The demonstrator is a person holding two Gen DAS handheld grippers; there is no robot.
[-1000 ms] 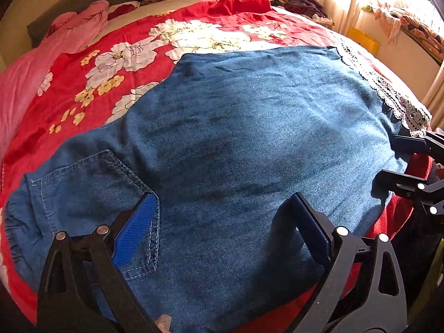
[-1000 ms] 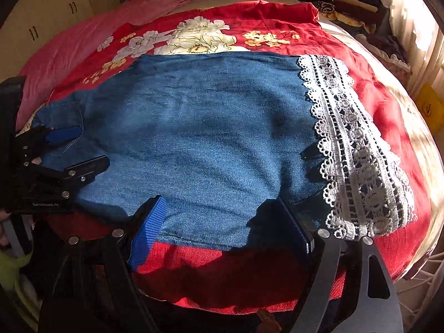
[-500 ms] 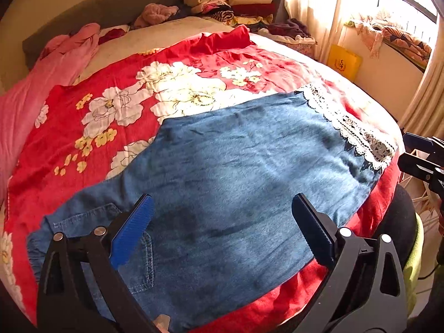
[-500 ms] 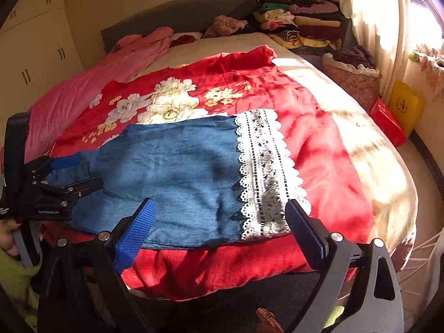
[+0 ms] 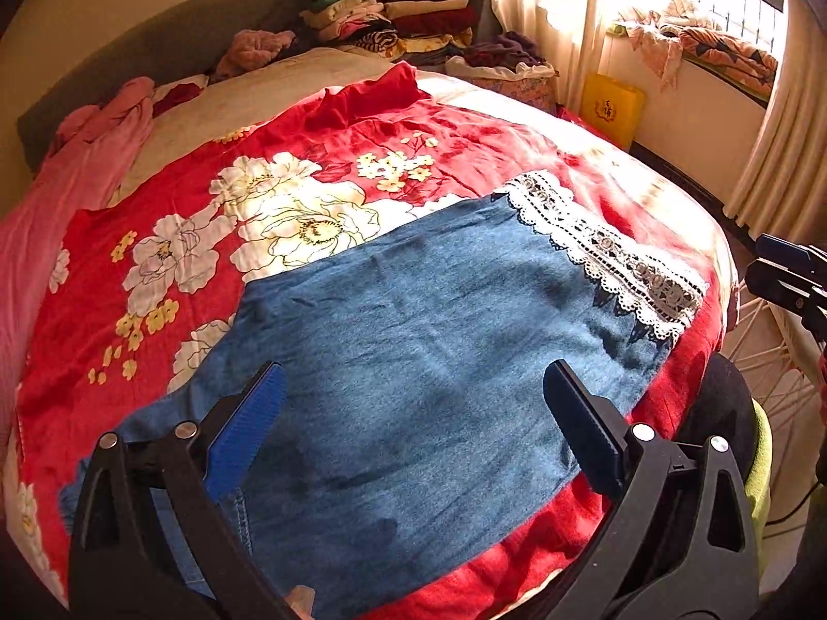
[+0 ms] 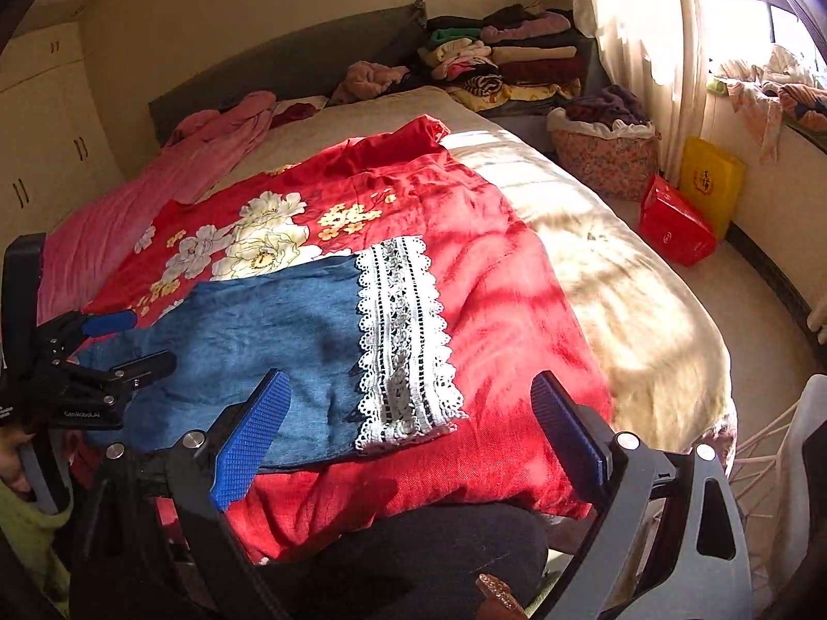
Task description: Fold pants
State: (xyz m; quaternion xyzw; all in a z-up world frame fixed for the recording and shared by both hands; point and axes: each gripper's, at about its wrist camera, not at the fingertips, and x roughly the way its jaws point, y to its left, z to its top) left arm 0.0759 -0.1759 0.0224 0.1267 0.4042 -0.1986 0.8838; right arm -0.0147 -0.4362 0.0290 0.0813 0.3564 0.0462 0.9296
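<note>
Right claw (image 6: 408, 434): jaws spread wide, having just been opening, with nothing between them; it hangs off the near edge of the pants, by their lace end.
Left claw (image 5: 413, 413): jaws wide apart and empty, hovering above the pants toward their pocket end, touching no cloth as far as can be seen.
Right claw as the left view sees it (image 5: 791, 279): only its tips show, well off to the side past the lace end.
Left claw as the right view sees it (image 6: 111, 346): over the end of the pants away from the lace, jaws apart.
Pants (image 5: 413, 341): blue denim, lying flat as one broad panel, one leg seemingly laid over the other, smooth with a few faint creases.
Lace hem (image 6: 403, 336): white band across one end of the pants, edges lined up and flat.
Red floral blanket (image 5: 217, 237): directly under the pants, showing on every side of them.
Bed (image 6: 636, 289): beige cover, beyond the lace end of the pants.
Stacked clothes (image 6: 506, 62): far behind the pants, at the head of the bed.
Done, by my reading: the lengthwise fold, and both claws have let go.
Left, by my reading: at least one crosswise fold, bringing the lace hem toward the waist end, then a smoothing.
</note>
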